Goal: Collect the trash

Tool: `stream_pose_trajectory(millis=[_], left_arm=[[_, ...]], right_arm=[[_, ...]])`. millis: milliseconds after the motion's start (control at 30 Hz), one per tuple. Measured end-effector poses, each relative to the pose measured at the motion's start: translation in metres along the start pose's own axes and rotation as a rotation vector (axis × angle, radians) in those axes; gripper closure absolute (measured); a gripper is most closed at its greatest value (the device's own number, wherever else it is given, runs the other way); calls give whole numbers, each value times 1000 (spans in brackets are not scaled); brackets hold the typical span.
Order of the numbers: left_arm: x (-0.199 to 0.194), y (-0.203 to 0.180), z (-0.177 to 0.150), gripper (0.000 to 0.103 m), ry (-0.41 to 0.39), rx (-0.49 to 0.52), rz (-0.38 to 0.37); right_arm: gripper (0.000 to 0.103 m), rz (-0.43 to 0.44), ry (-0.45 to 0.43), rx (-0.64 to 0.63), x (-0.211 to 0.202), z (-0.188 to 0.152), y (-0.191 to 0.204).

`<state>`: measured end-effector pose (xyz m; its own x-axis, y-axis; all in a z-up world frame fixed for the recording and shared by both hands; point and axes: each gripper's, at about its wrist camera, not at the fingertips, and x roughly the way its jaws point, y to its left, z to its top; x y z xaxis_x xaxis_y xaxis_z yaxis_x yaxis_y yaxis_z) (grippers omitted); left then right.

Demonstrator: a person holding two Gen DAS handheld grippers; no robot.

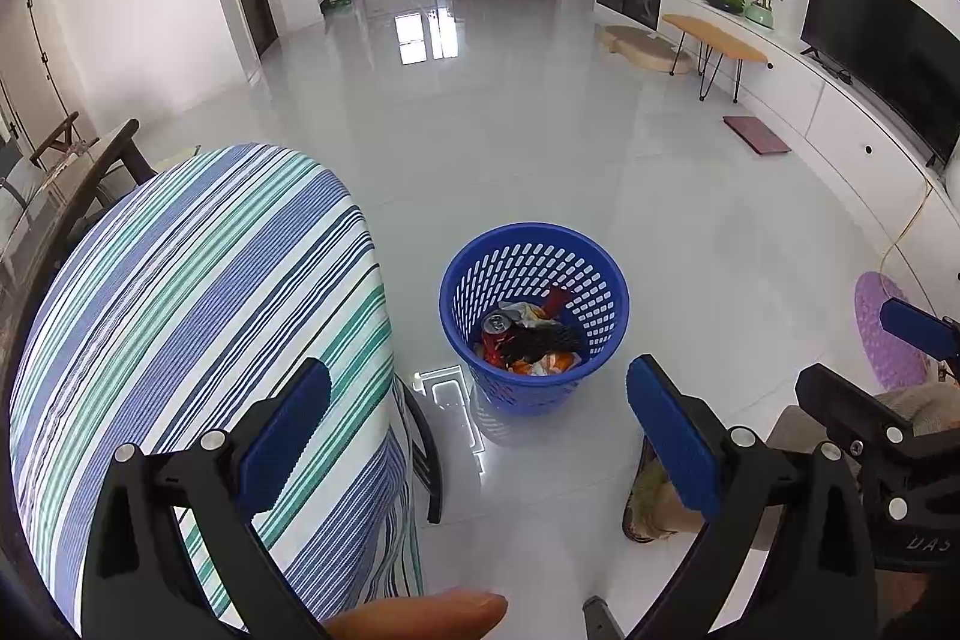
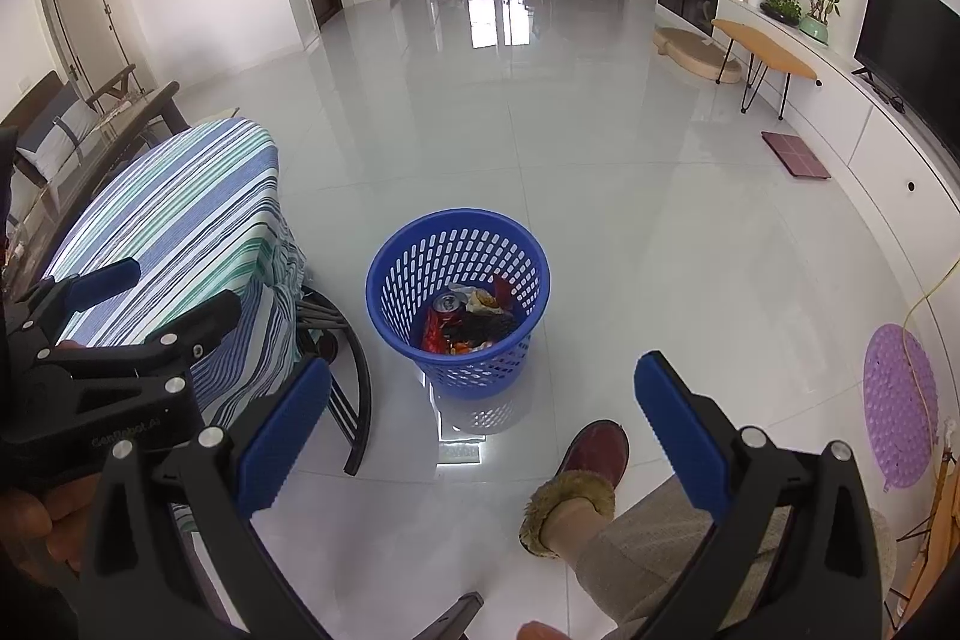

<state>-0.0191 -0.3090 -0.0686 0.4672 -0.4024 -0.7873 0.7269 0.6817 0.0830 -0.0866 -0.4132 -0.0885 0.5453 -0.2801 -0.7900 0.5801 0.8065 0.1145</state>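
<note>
Floor (image 2: pixel 540 148): glossy pale tile, no loose litter visible on it in either view; judgement: collection looks near its end, or the next piece lies out of frame

Table (image 1: pixel 198 280): striped blue-green cloth, top bare where it shows; standing left of the basket, just beside it

Basket (image 1: pixel 534 244): blue perforated plastic, upright on the floor, ahead of both tools; holds the trash (image 1: pixel 528 340): a red drink can (image 2: pixel 447 307), crumpled wrappers, something dark; roughly the lower third filled

Step in hand, as judged: check that nothing spilled and look for leftovers; to do it well, keep both tools above the rim and clear of the basket wall so it is not tipped; sweep the view over table top and floor before reaching

Left gripper (image 1: pixel 480 436): fingers (image 1: pixel 282 442) spread wide, nothing between them, touching nothing

Right gripper (image 2: pixel 483 430): fingers (image 2: pixel 684 436) likewise spread wide, empty; the person's slippered foot (image 2: pixel 591 454) shows beneath
</note>
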Motion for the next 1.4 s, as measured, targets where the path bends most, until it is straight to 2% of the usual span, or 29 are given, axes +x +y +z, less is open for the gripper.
stream_pose_trajectory(millis=[1400], left_arm=[[3, 0, -2, 5, -6, 12, 5]], right_arm=[[5, 8, 20, 9, 7, -5, 2]])
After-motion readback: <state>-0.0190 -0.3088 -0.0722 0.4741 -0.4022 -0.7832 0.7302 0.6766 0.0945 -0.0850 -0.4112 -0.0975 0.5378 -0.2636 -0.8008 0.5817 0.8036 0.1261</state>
